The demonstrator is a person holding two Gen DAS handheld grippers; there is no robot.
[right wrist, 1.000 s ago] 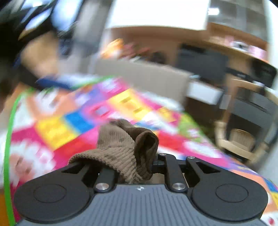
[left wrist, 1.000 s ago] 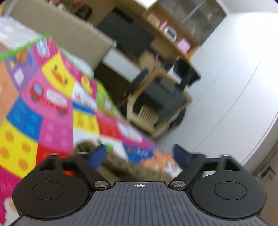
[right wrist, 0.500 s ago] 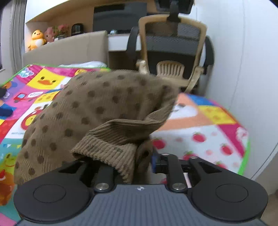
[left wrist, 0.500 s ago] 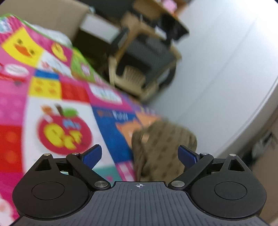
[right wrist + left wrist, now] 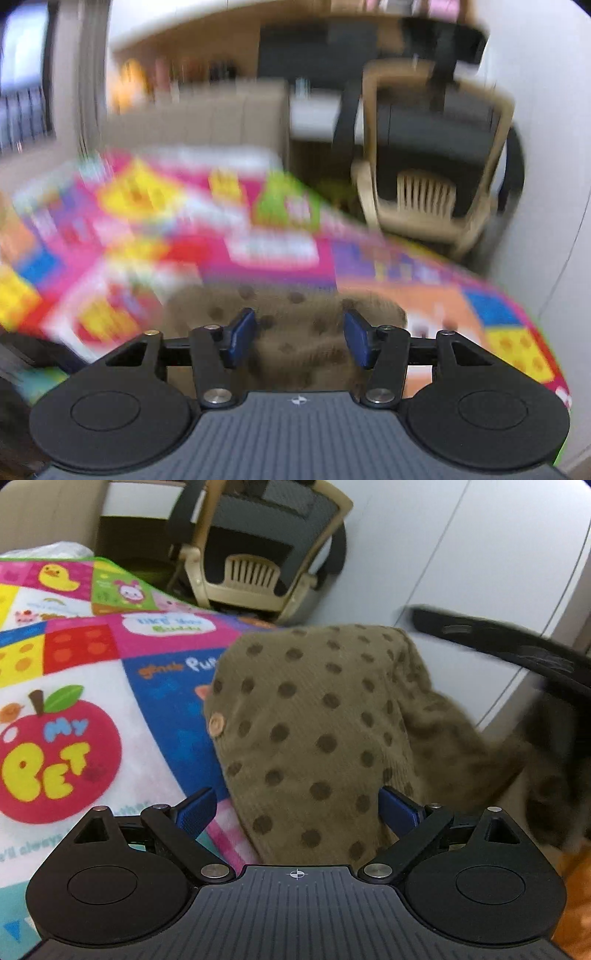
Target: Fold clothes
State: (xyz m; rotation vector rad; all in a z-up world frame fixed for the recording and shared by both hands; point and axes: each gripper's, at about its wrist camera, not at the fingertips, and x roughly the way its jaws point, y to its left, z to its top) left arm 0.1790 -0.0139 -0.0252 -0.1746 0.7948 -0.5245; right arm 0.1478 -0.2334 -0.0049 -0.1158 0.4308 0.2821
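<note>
A brown corduroy garment with dark polka dots (image 5: pixel 314 716) lies bunched on the colourful play mat (image 5: pixel 74 686). My left gripper (image 5: pixel 297 808) is open, its blue pads on either side of the garment's near edge. My right gripper (image 5: pixel 299 338) is open just above the same garment (image 5: pixel 295 325), holding nothing; this view is blurred by motion. The right gripper's black body (image 5: pixel 517 653) shows at the right edge of the left wrist view, above the cloth.
A beige and black office chair (image 5: pixel 258 550) stands past the mat's far edge, against the white wall (image 5: pixel 461 554). It also shows in the right wrist view (image 5: pixel 436 162). A beige sofa back (image 5: pixel 207 114) and a desk stand behind the mat.
My right gripper was shut on the garment and has opened and let it go onto the mat. My left gripper has moved up to the garment, still open.
</note>
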